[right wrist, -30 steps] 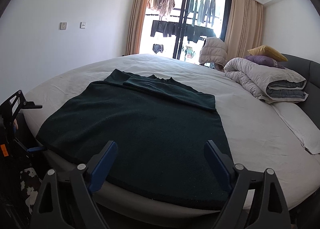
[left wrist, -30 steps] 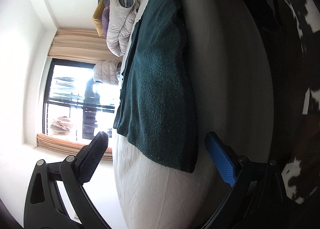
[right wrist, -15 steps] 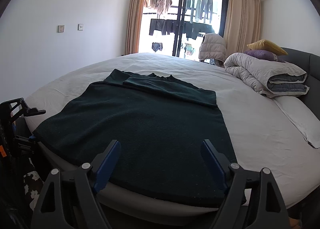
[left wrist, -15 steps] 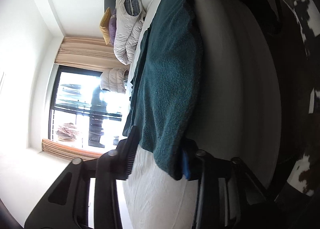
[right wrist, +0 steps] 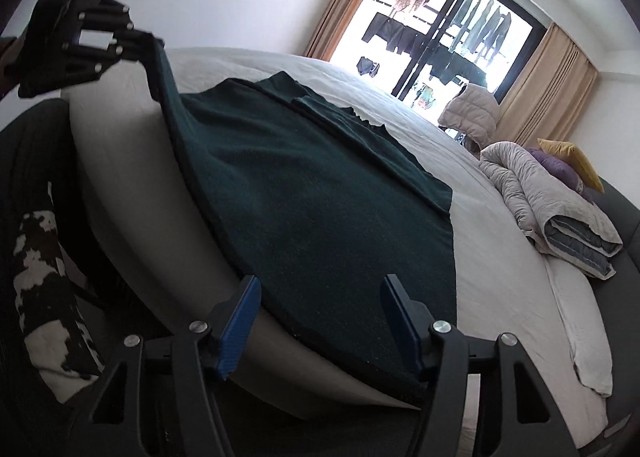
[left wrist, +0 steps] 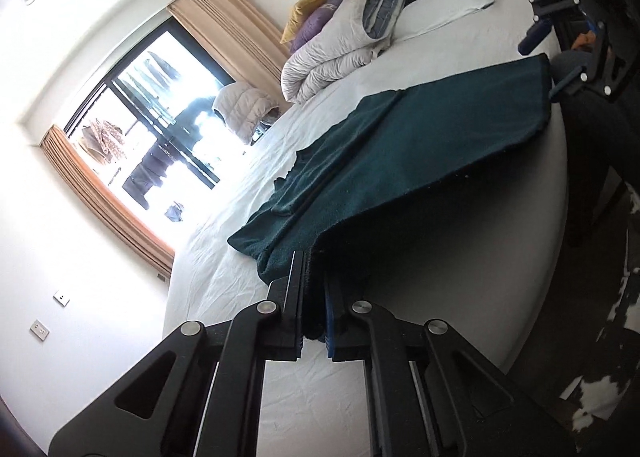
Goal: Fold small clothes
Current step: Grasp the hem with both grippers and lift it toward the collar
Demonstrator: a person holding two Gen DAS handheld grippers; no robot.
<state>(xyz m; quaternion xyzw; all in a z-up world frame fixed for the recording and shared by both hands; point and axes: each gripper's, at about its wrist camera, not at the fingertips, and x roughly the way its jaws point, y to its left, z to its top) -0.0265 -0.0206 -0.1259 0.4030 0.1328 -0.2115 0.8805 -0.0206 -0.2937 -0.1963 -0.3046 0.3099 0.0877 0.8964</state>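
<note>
Left wrist view: left hand-held gripper point(left wrist: 314, 297) now clenches the green garment's point(left wrist: 400, 161) corner, lifted off the bed point(left wrist: 460, 41); right hand-held gripper point(right wrist: 320, 321) closing over the hem, nothing pinched yet, so the fold's starting.

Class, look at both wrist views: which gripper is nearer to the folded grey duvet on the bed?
Right. The right gripper is at the garment's hem corner on the duvet's side; the left gripper, shut on the opposite corner, is farther.

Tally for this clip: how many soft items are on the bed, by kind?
Dark green garment: 1
Folded grey duvet: 1
Cushions, one yellow and one purple: 2
White pillow: 1
Total: 5
</note>
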